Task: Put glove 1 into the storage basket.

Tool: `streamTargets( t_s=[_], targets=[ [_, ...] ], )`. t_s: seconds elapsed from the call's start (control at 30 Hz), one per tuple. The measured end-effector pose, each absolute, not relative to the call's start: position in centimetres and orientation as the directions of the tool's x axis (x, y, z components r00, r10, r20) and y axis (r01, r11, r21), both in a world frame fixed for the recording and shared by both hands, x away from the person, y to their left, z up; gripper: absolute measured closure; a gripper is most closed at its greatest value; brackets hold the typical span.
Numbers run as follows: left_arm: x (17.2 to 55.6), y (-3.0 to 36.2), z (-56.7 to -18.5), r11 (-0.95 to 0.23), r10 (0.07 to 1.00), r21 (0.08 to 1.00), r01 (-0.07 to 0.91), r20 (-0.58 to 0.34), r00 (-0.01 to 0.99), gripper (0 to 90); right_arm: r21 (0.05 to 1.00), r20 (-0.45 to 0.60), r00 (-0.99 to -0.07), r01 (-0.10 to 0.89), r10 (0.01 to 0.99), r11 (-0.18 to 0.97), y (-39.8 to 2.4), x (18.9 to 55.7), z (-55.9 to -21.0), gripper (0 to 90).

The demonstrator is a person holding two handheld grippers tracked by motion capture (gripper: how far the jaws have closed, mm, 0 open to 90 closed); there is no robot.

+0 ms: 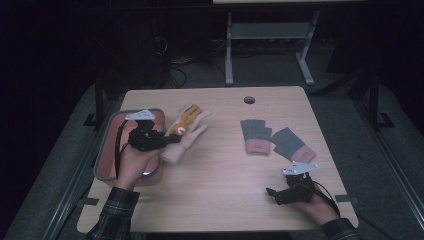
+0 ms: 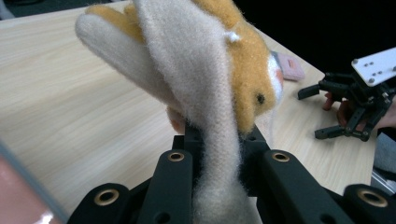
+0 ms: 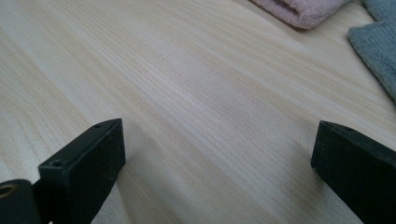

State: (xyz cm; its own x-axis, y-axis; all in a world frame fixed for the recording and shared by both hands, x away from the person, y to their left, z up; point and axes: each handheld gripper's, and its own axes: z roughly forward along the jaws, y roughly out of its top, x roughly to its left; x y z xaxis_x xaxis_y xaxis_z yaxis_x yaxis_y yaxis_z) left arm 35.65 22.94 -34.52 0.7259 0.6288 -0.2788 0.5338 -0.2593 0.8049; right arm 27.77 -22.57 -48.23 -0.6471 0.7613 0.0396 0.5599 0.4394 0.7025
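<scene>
A cream and orange fuzzy glove with an animal face hangs over the table's left part, its cuff pinched in my left gripper. In the left gripper view the glove rises from between the two black jaws, which are shut on its cream cuff. Two grey gloves with pink cuffs lie flat at the right centre. My right gripper rests near the front right edge, open, with only bare wood between its jaws. The right gripper also appears far off in the left gripper view.
A pink bin with a grey rim stands at the table's left edge, under my left hand. A round cable hole sits near the far edge. A grey metal frame stands on the floor beyond the wooden table.
</scene>
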Motion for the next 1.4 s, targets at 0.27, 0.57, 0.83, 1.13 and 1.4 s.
streamTargets(
  t_s=[0.27, 0.57, 0.83, 1.13, 1.4],
  targets=[
    [35.6, 25.1, -34.2, -0.219, 0.665, 0.812, 0.542, -0.282, 0.691, 78.5, 0.702, 0.040, -0.647, 0.560, 0.761, 0.439, -22.6, 27.8, -48.2, 2.3],
    [35.5, 27.4, -34.4, -0.182, 0.708, 0.810, 0.558, -0.286, 0.646, 78.5, 0.703, 0.038, -0.650, 0.557, 0.759, 0.442, -22.6, 27.8, -48.2, 2.3],
    [34.9, 30.6, -35.1, -0.133, 0.762, 0.802, 0.583, -0.294, 0.578, 78.5, 0.706, 0.037, -0.661, 0.549, 0.750, 0.449, -22.8, 27.8, -48.3, 2.3],
    [34.6, 33.2, -35.9, -0.088, 0.801, 0.788, 0.609, -0.307, 0.514, 78.6, 0.704, 0.040, -0.668, 0.547, 0.743, 0.453, -22.9, 28.0, -48.3, 2.3],
    [35.6, 34.5, -37.3, -0.082, 0.836, 0.757, 0.649, -0.302, 0.457, 78.4, 0.705, 0.040, -0.669, 0.545, 0.742, 0.454, -22.9, 28.0, -48.3, 2.3]
  ],
)
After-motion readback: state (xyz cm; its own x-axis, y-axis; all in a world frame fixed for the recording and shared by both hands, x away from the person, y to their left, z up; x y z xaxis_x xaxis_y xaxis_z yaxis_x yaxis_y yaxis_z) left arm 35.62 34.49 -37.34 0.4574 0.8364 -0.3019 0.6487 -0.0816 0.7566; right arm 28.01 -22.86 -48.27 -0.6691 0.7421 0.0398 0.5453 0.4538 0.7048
